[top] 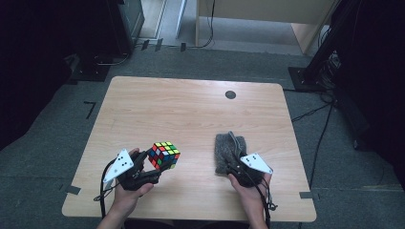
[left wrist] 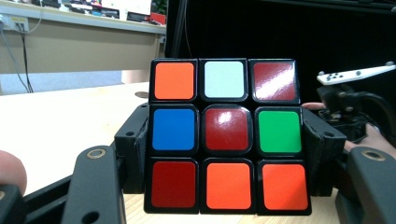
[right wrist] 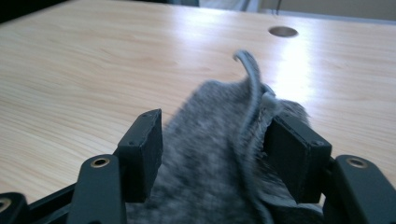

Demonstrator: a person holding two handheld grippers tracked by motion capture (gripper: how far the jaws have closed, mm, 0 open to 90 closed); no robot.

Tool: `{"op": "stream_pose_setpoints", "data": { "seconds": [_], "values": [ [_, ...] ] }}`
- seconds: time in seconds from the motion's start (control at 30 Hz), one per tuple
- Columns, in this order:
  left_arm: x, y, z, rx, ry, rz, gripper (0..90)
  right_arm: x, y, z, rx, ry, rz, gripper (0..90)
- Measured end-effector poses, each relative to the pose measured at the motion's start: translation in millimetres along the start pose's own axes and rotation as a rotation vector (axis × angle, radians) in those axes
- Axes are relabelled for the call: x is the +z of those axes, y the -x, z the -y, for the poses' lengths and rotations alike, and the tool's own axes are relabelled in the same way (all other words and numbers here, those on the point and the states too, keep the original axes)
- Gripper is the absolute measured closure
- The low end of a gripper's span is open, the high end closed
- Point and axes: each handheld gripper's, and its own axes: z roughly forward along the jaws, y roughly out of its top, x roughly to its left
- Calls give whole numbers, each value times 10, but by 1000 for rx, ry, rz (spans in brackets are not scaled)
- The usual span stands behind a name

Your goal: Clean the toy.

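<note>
While the multicoloured plastic puzzle cube (left wrist: 226, 135) sits clamped between the two black jaws of the left gripper (top: 143, 167), it is held just above the near-left part of the pale wooden table (top: 191, 109), tilted on a corner in the high view. In the left gripper view its facing side shows a dark red centre, with orange, white, blue and green squares around it, and the pads press on both sides of its middle row. Over on the near-right part of the table lies a grey fuzzy fabric pouch (right wrist: 219, 154) with a grey cord (right wrist: 252, 84) curling up from it. The right gripper (right wrist: 215, 154) straddles this pouch, its jaws standing apart, fabric lying loosely between them. A small dark round hole (top: 230, 94) marks the table's far side.
</note>
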Motion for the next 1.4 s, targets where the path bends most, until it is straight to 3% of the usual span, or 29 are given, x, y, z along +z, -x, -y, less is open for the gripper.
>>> {"op": "stream_pose_setpoints", "data": {
  "seconds": [0.13, 0.4, 0.63, 0.83, 1.0, 1.13, 1.4],
  "values": [
    [20, -6, -6, -34, 4, 0, 342, -60, -201, -55, 25, 44, -83, 370],
    [107, 10, 24, -86, -10, 2, 342, -122, -754, -112, 32, 91, -308, 356],
    [191, 83, 53, -85, -34, -6, 342, -128, -1064, -71, 61, 88, -438, 350],
    [249, 156, 82, -106, -39, -13, 342, -115, -1185, -49, 109, 103, -475, 332],
    [296, 213, 119, -116, -56, 13, 341, -105, -1244, -34, 125, 131, -473, 322],
    [301, 225, 130, -103, -66, 25, 341, -115, -1239, -40, 83, 155, -452, 314],
    [307, 204, 118, -131, -86, 43, 339, -119, -1247, -35, 1, 185, -418, 301]
  ]
}}
